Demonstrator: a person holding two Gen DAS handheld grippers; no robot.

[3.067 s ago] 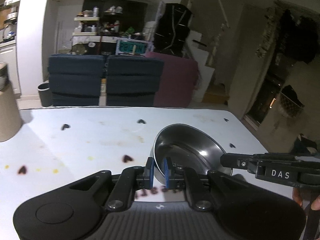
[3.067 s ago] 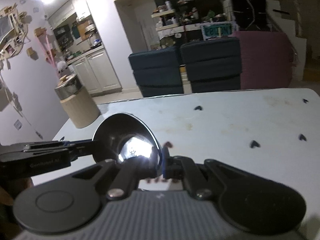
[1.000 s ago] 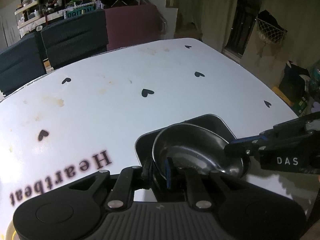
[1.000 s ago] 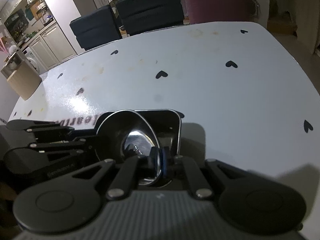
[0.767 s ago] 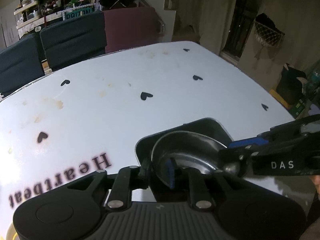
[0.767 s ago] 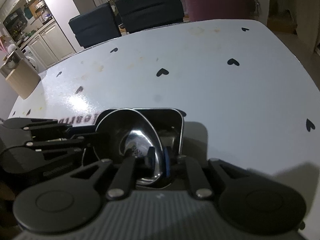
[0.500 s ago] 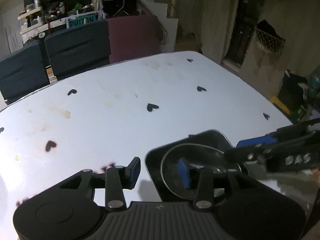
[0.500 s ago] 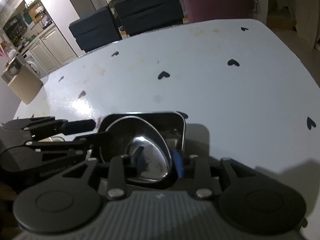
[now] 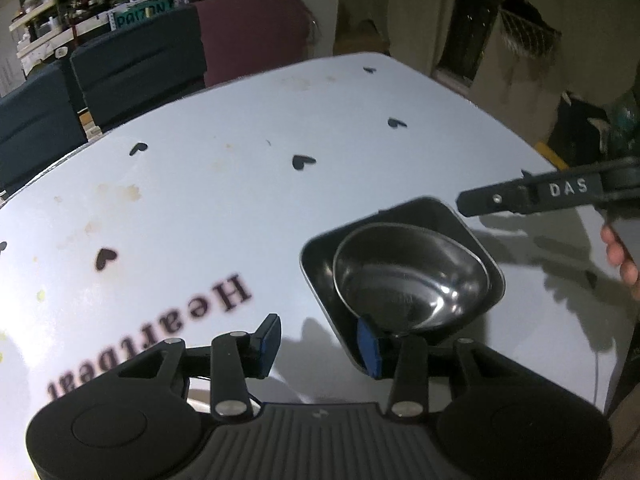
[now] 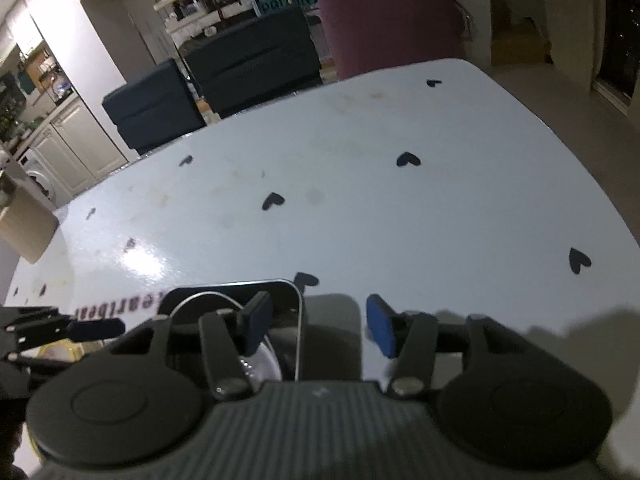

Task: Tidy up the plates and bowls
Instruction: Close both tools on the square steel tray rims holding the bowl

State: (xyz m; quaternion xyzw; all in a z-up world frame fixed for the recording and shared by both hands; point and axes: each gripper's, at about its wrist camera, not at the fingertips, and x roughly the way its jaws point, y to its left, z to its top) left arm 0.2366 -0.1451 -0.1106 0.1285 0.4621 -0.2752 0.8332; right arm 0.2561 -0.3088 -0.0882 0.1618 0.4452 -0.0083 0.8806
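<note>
The left gripper (image 9: 320,344) stands part open and empty, one pad just beside the steel bowl (image 9: 408,280). The bowl sits nested in the dark square plate (image 9: 452,216) near the table's (image 9: 240,184) right edge. The right gripper (image 10: 316,328), jaws just widened, holds nothing. A careless pull-back could clip a rim and nudge the stack toward that edge.

Left gripper (image 9: 318,344) tilted down, jaws apart, nothing clamped. Right gripper (image 10: 318,326) tilted down, jaws just opening, wide, empty. Fingertips (image 9: 618,256) far right.
</note>
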